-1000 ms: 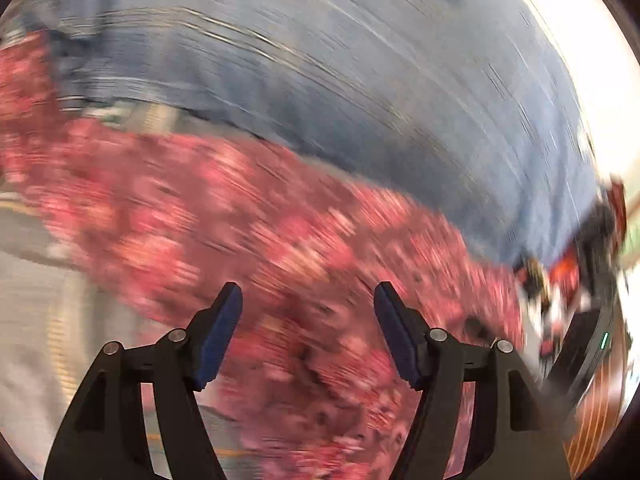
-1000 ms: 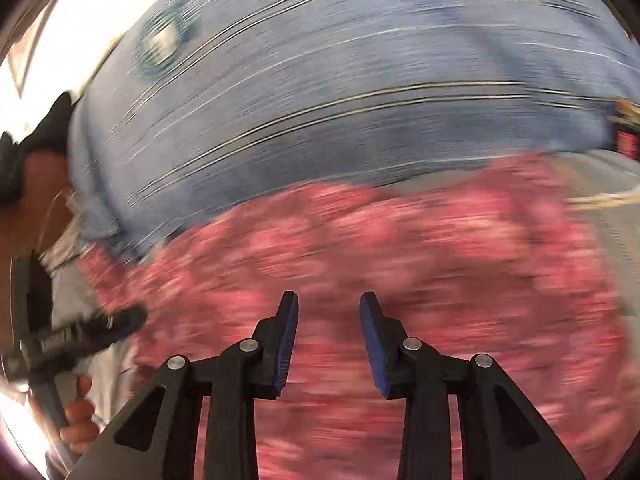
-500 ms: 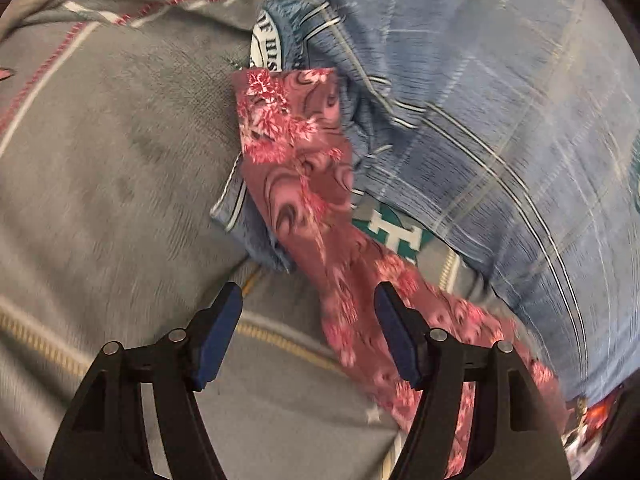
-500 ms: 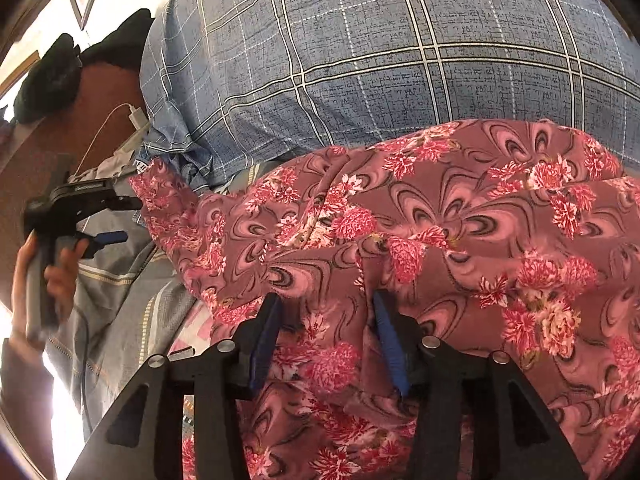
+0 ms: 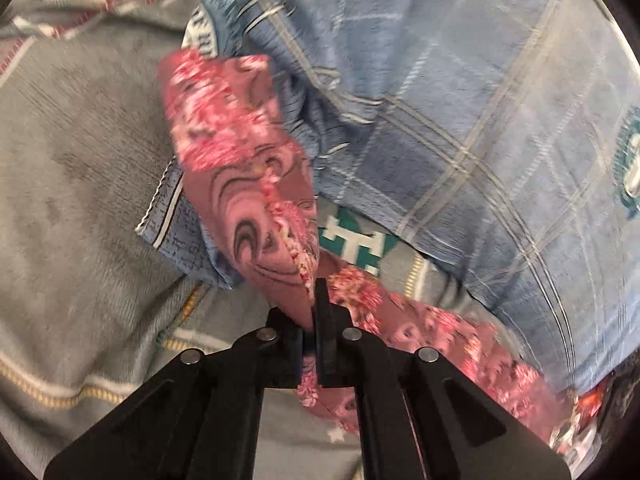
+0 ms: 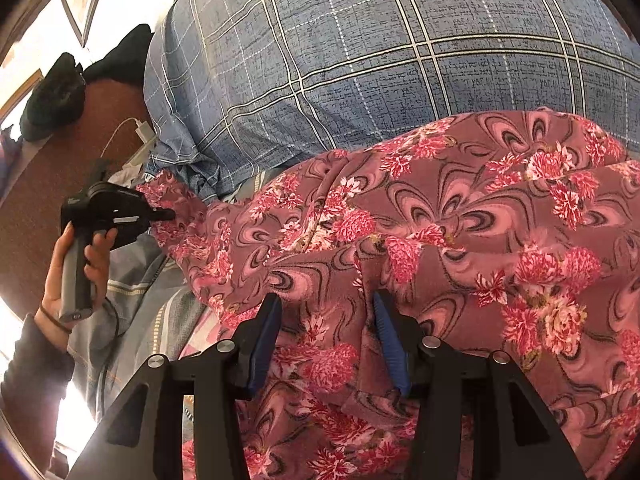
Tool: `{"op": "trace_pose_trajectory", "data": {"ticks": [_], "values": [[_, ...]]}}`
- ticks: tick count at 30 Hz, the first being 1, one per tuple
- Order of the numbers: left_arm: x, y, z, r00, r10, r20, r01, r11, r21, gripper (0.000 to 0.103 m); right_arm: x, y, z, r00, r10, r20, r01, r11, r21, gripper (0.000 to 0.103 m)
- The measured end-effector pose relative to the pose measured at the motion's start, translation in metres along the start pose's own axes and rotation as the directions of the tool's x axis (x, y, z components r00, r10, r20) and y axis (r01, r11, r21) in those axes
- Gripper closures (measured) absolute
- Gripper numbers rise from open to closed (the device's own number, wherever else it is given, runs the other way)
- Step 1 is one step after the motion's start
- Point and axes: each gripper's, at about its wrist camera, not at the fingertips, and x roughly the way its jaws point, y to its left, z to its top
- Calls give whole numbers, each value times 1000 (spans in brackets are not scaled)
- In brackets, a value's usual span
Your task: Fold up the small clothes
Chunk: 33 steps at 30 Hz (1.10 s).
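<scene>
You are looking at a dusty-rose garment (image 6: 460,216) printed with bright pink flowers and dark swirling loops. Behind it lies a blue pillow (image 6: 360,48) checked with white and cream lines. Under both is a grey blanket (image 5: 80,160) with thin yellow and white stripes and a teal-and-white block motif. Your right tongs (image 6: 326,332) are black with blue pads; your left tongs (image 5: 314,320) are black.
</scene>
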Motion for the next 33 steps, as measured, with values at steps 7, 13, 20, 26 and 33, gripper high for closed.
{"op": "trace_pose_trajectory", "data": {"ticks": [7,13,20,26,33], "values": [[-47,-39,-21,999,2,40,-6,995,98,101,-3,-1,3,1000,2,-11,-2,1000,24,53],[-83,-100,-51,997,-47,66,30,973,230,101,-40,-9,-5,996,-82,19,82,996,27,52],[-98,-195,-104,992,-113,54,82,909,410,101,-107,-51,-26,971,-228,71,230,973,-15,48],[-62,-274,-177,991,-120,-58,133,839,528,101,-141,-98,-54,949,-302,96,297,953,56,47],[3,-309,-249,985,35,-167,76,788,611,86,-156,-114,-67,965,-208,160,189,973,130,47]]}}
